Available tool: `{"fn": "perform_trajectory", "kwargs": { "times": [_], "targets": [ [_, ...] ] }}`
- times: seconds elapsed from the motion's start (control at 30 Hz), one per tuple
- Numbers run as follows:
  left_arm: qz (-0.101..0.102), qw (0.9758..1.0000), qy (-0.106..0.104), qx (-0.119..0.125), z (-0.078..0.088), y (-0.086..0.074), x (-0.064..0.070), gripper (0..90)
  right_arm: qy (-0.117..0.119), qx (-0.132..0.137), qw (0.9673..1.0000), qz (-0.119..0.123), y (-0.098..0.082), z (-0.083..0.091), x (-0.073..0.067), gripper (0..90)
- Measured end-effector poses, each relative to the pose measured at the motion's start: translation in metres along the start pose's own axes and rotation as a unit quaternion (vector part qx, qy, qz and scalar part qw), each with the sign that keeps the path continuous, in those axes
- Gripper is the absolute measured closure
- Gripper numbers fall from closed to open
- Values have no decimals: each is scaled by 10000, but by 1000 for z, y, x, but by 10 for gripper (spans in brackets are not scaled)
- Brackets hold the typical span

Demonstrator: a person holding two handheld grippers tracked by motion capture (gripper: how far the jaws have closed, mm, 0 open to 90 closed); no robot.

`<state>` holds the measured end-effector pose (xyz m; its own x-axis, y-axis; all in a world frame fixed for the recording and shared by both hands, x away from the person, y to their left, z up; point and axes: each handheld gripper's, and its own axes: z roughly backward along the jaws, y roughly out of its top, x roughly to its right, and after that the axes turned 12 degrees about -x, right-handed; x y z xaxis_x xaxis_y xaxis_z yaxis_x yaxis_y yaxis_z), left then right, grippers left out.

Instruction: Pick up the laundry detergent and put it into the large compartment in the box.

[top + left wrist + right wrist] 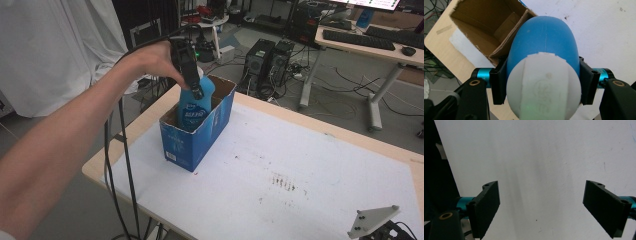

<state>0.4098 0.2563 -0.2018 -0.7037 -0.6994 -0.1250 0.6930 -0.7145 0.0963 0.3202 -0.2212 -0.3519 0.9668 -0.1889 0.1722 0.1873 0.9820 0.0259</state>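
- High view: the left gripper [192, 82] clamps a blue bottle [196, 107] whose label print is too blurred to read. The bottle stands partly inside an open blue carton [197, 135] near the table [310, 170] corner; bare white surface spreads to its right.
- Left gripper view: both jaws press the bottle [544, 40] under its white cap [544, 87], above the carton's [486, 25] brown opening.
- Right gripper view: the right gripper [541, 207] gapes wide over blank tabletop [536, 157].

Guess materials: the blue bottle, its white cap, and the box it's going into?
Bottle: likely plastic, smooth with a soft sheen and a faint mold seam. Cap: probably plastic too, matte white, with an embossed mark. Box: cardboard, brown raw inside in the left gripper view, blue printed outside, flap edges frayed.
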Motion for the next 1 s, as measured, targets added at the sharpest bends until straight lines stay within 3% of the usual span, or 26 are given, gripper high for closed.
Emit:
{"fn": "perform_trajectory", "kwargs": {
  "times": [0.8,1.0],
  "targets": [
    [-232,9995,-199,-82,-57,-7,-3,380,61,-114,9999,-81,-1,-5,-3,133],
    [-409,9990,-183,-48,-65,-10,-2,379,74,-148,9998,-79,0,-5,-3,133]
  ]
}}
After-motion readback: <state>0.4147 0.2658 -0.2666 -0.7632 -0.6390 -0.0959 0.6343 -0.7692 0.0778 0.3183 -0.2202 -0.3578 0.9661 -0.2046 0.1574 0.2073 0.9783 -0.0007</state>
